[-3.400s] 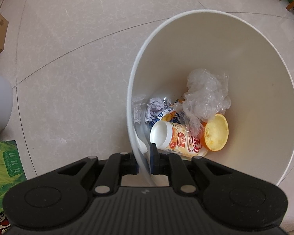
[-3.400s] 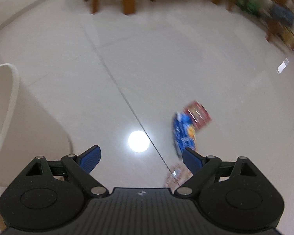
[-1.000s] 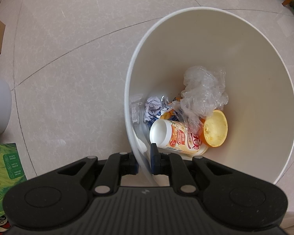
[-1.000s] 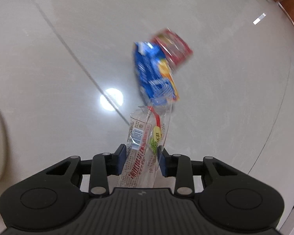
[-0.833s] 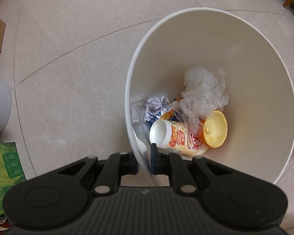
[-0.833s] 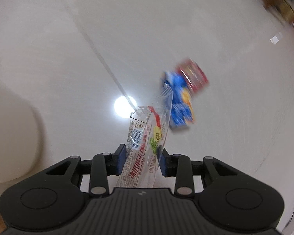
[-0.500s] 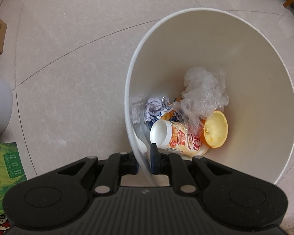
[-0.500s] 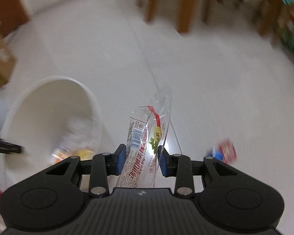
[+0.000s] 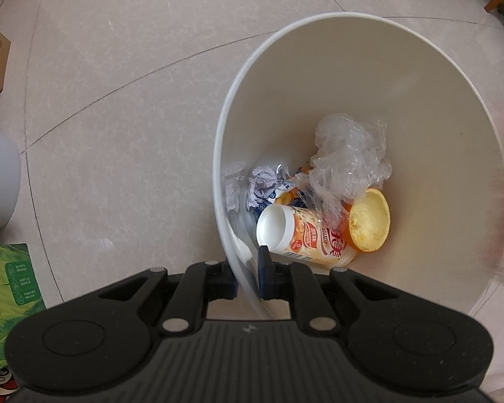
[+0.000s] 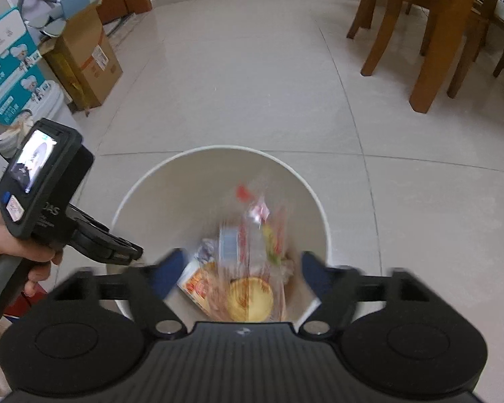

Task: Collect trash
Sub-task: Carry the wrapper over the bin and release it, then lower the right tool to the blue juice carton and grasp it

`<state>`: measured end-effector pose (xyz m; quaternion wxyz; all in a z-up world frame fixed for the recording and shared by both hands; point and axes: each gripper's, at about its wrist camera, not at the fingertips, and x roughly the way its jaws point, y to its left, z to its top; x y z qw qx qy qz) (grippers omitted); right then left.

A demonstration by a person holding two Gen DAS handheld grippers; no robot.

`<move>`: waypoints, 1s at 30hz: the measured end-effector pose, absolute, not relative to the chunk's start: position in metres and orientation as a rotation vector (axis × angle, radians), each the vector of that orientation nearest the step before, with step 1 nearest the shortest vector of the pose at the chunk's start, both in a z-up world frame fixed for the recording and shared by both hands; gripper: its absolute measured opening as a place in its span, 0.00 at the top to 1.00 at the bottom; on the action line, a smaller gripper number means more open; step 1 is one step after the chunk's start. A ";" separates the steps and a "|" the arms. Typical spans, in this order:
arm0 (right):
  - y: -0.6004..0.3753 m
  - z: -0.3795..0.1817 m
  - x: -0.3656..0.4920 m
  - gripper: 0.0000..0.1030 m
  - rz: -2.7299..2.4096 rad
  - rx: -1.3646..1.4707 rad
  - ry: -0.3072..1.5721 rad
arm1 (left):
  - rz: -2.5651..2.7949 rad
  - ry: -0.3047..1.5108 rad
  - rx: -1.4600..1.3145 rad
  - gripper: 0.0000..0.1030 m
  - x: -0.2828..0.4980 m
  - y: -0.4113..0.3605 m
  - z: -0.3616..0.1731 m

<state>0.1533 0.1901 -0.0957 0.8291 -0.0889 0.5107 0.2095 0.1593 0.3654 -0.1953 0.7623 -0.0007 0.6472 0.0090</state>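
A: Right gripper [image 10: 242, 273] jaws just sprang apart; clear printed snack wrapper [image 10: 263, 235] is dropping, blurred, inside round white plastic bin [image 10: 144, 181]. Left gripper [image 9: 247, 277] is clenched on bin's near rim.

B: Risk?

A: Light wrapper could drift over the rim. Left view shows only a blur at bin's right edge.

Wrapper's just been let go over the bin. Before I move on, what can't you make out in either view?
- Clear wrapper: motion-blurred in the right wrist view; only a smear at the left wrist view's right edge. Landing unclear.
- Right gripper: fingers blurred, jaws just opening, wrapper free.
- Bin bottom: crumpled plastic hides what lies underneath.
- Left gripper: grips the bin wall.
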 end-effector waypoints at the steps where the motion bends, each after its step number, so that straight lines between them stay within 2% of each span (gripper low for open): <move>1: 0.190 -0.095 0.153 0.12 0.449 -0.187 1.081 | 0.020 1.408 -0.003 0.91 0.159 0.365 -0.195; 17: 0.129 -0.113 0.152 0.08 0.292 -0.083 1.075 | 0.022 1.412 -0.012 0.91 0.160 0.366 -0.197; 23: 0.093 -0.123 0.142 0.06 0.196 -0.086 1.020 | 0.015 1.409 -0.013 0.91 0.159 0.367 -0.196; 30: 0.007 -0.173 0.133 0.04 0.020 -0.044 1.012 | 0.013 1.410 -0.013 0.91 0.160 0.368 -0.195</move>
